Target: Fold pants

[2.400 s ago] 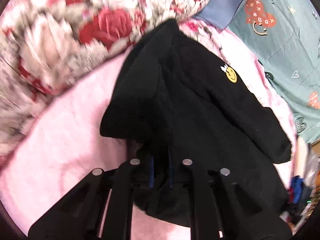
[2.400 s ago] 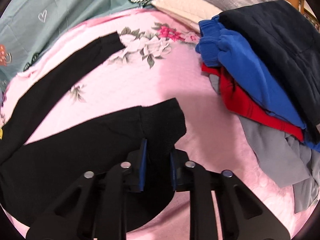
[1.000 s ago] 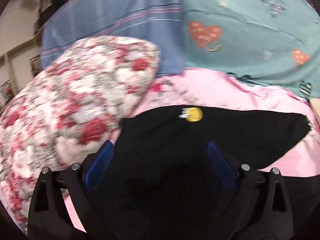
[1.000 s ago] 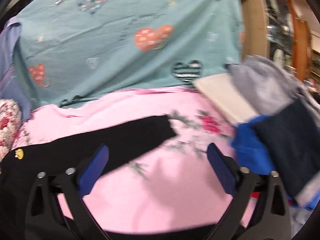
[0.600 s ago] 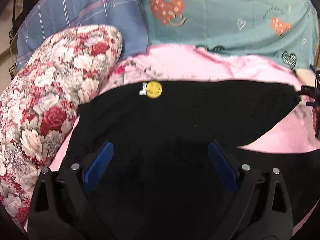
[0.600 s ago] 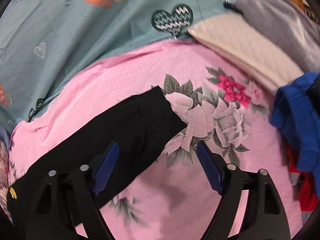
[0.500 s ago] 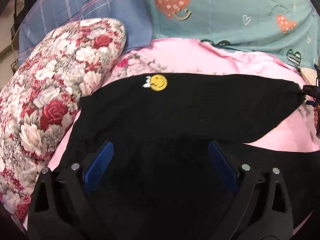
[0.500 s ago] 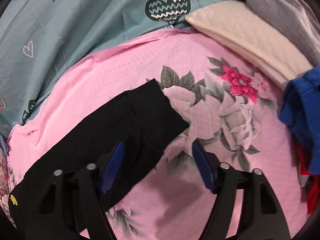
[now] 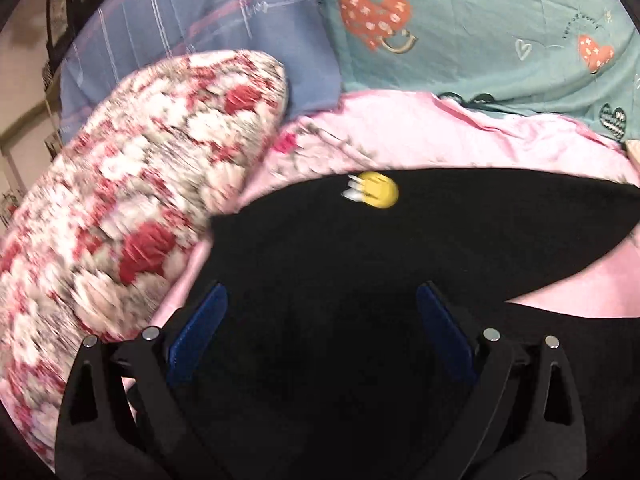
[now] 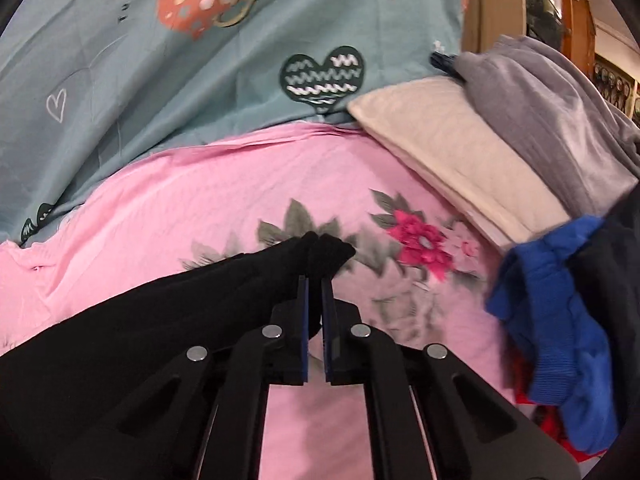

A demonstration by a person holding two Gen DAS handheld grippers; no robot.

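Pants (image 9: 360, 264) cuff is pinched in the right gripper (image 10: 315, 312); the left gripper (image 9: 320, 332) gapes wide above them.

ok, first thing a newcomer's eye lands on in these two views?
Probably the black pants spread across the pink floral sheet, with a yellow smiley patch bright against the dark cloth. Next, the right claw shut on the cuff end of one leg, while the left claw hangs open over the waist end. The red rose-print pillow at left and the clothes pile at right frame it.
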